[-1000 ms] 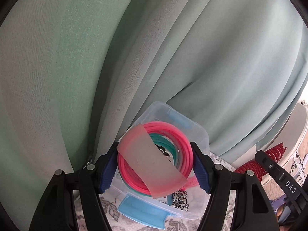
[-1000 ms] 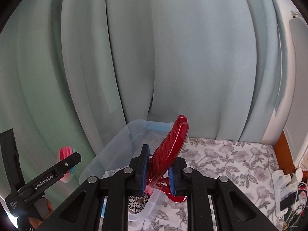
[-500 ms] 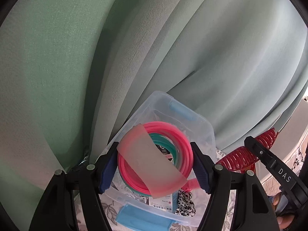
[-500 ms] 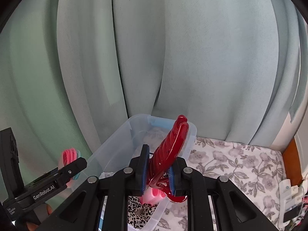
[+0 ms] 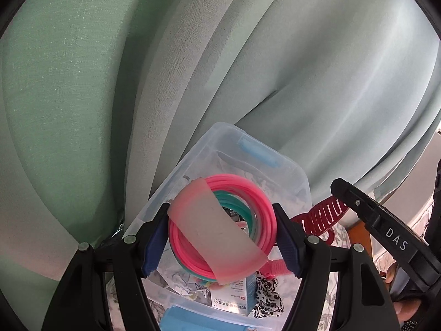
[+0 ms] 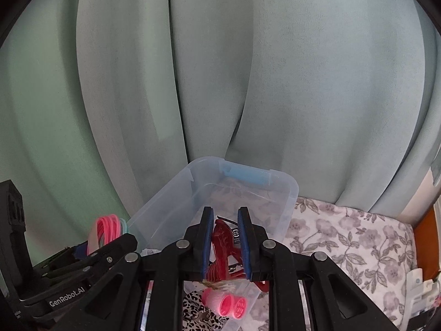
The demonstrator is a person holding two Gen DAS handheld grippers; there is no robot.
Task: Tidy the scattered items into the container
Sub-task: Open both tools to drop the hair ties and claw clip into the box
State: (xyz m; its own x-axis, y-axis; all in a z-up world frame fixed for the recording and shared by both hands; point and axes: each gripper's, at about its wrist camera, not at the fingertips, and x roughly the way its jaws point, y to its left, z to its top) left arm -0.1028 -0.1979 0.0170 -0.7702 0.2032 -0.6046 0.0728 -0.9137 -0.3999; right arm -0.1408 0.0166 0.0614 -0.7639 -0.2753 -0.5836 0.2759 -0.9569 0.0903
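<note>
Above container (image 6: 286, 190) rim: right jaws parted round red clip (image 6: 220, 251); left grips rings (image 5: 237, 220).

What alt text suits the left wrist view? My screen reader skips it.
The left gripper holds a coil of pink and teal rings above a clear plastic bin against green curtains; a red comb shows at right.

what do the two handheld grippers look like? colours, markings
Both are matte black plastic frames with triangular cut-outs and silver pivot pins. Fingers carry ribbed dark-blue pads. Left gripper has white "GenRobot.AI" lettering on its side; right gripper reads "DAS". No cables visible.
</note>
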